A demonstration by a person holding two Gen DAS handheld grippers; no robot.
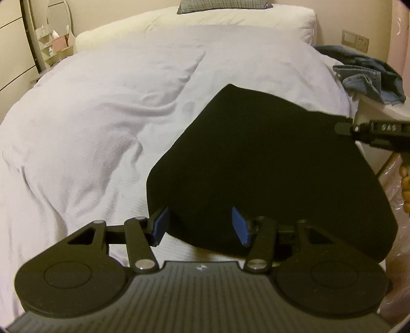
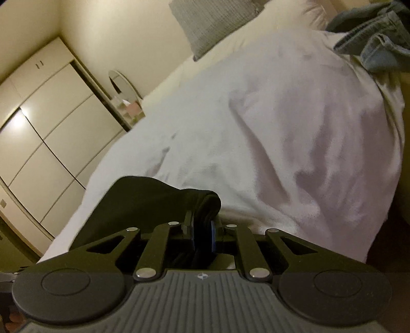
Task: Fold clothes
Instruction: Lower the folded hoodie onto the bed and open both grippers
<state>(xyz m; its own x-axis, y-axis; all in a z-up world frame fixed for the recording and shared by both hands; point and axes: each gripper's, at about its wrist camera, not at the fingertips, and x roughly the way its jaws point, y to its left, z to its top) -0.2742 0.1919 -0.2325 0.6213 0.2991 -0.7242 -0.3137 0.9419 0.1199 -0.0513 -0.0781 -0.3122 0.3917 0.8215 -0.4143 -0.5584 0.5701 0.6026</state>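
Note:
A black garment [image 1: 276,164] lies folded flat on the white bed cover [image 1: 102,123], near the bed's right edge. My left gripper [image 1: 201,226] is open, its blue pads on either side of the garment's near left corner, just above the cover. My right gripper [image 2: 203,231] is shut on the black garment [image 2: 143,205], pinching a bunched edge between its pads. In the left wrist view the right gripper [image 1: 344,128] reaches in from the right and meets the garment's far right corner.
Crumpled blue jeans [image 1: 369,76] lie at the bed's far right, also in the right wrist view [image 2: 376,38]. A grey pillow [image 1: 223,6] sits at the head. A wardrobe [image 2: 43,133] and a small table with a mirror [image 2: 123,84] stand left of the bed.

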